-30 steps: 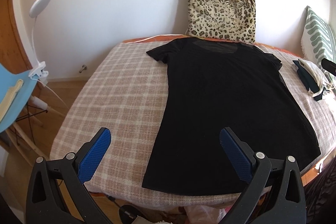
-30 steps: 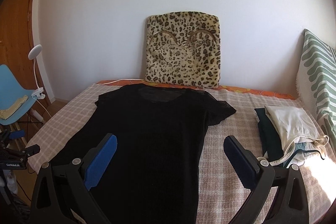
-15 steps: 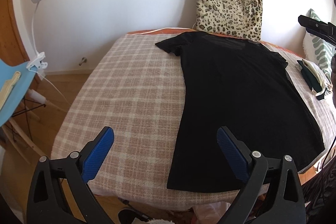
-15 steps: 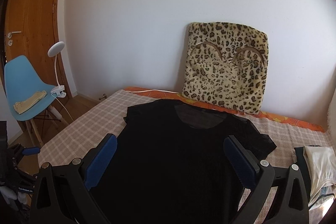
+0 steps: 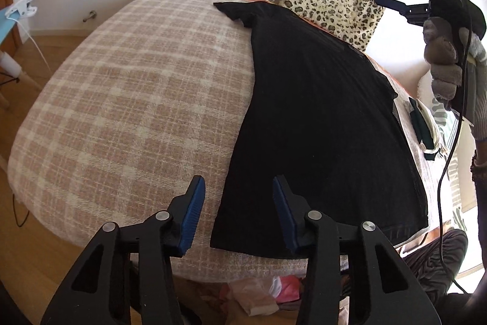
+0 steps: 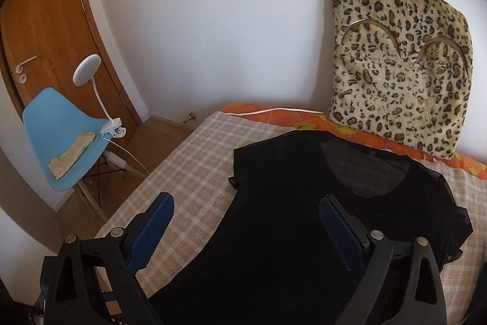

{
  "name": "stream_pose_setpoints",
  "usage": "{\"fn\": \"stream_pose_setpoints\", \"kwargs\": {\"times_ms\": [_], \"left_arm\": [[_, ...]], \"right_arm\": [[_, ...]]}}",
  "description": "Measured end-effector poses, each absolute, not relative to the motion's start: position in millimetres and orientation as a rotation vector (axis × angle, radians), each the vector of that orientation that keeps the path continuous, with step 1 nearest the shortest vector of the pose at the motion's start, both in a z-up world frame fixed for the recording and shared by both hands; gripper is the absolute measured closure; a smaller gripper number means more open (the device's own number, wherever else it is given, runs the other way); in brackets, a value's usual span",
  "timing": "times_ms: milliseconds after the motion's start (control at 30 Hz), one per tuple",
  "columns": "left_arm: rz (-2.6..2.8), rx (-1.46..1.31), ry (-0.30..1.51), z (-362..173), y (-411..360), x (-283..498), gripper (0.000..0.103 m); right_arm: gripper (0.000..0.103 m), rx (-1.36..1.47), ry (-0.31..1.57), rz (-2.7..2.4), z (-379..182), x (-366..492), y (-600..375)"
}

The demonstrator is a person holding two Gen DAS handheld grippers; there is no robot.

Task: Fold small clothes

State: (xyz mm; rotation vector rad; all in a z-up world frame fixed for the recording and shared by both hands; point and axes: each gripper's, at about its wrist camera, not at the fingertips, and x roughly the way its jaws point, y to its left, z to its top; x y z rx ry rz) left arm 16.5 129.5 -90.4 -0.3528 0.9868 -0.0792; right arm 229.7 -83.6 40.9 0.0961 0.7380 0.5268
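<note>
The left hand-held gripper had narrowed, still apart, nearing the black shirt's near-left hem corner; the right hand-held gripper, wide apart, had swung over its far-left shoulder.

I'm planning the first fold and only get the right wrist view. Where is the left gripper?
Observer: The left gripper is open and empty, aimed at the near left corner of the black T-shirt.
Operator: Is the bottom edge flat?
Observer: Yes. The hem lies flat, close to the near edge of the checked blanket.
Operator: Anything to the shirt's right?
Observer: A small pile of folded clothes lies on the blanket, just past the shirt's right side.
</note>
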Motion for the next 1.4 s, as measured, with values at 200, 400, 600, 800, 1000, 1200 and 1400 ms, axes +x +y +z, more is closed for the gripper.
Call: {"fn": "stream_pose_setpoints", "kwargs": {"times_ms": [200,400,600,800,1000,1200,1400], "left_arm": [[-0.096,-0.343,0.998,-94.6,129.7,23.5,0.067],[-0.111,-0.341,1.02,-100.2,131.3,28.8,0.073],[-0.119,-0.366,1.051,-111.4,131.9,28.5,0.077],[-0.118,-0.348,1.052,-111.3,129.7,31.2,0.08],[-0.131,-0.332,1.05,-111.4,125.0,34.9,0.08],[-0.132,-0.319,1.042,-112.7,128.4,35.7,0.097],[-0.16,-0.344,1.031,-110.9,128.4,36.6,0.1]], "right_arm": [[0.018,0.104,0.861,0.546,19.5,300.2,-25.0],[0.026,0.075,0.945,0.526,-11.1,354.1,37.9],[0.034,0.092,1.027,0.502,-49.5,398.6,77.7],[0.034,0.011,1.063,0.451,-79.3,425.4,112.5],[0.042,-0.113,1.079,0.38,-96.4,438.6,126.4],[0.066,-0.162,1.047,0.34,-97.6,443.3,125.8],[0.103,-0.133,1.027,0.322,-90.1,444.0,120.0]]}}
